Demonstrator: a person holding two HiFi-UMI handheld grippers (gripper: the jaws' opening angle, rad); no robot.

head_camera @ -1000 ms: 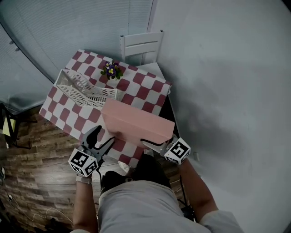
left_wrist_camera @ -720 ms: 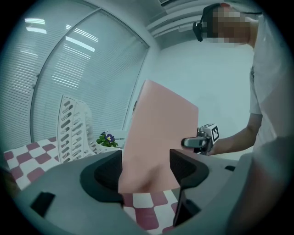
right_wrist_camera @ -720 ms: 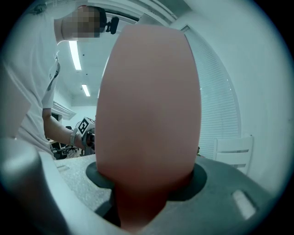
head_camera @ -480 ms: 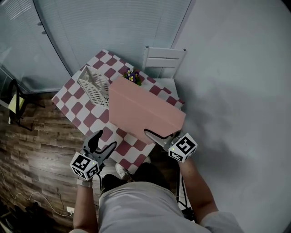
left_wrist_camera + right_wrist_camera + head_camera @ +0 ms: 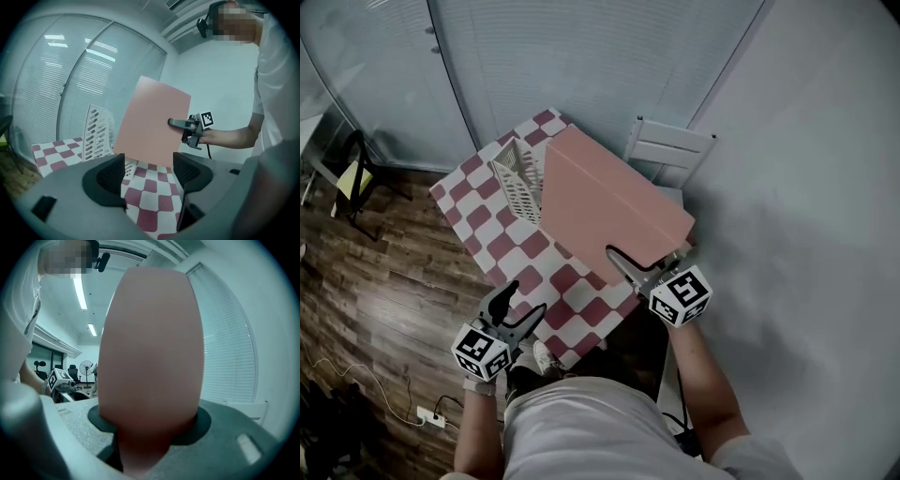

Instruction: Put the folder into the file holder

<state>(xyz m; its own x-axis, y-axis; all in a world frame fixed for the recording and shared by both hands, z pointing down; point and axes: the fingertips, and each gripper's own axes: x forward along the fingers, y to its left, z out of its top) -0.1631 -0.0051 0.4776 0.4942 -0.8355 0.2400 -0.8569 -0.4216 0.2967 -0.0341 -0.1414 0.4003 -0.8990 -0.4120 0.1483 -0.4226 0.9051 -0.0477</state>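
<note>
The folder is pink, the file holder white, the tablecloth red-and-white checked.

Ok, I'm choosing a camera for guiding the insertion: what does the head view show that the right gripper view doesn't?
Only the head view shows the white file holder, the checkered table and the chair. Only the right gripper view shows ceiling lights and a standing fan. Both show the pink folder, clamped in the right hand-held gripper, and the left hand-held gripper.
</note>
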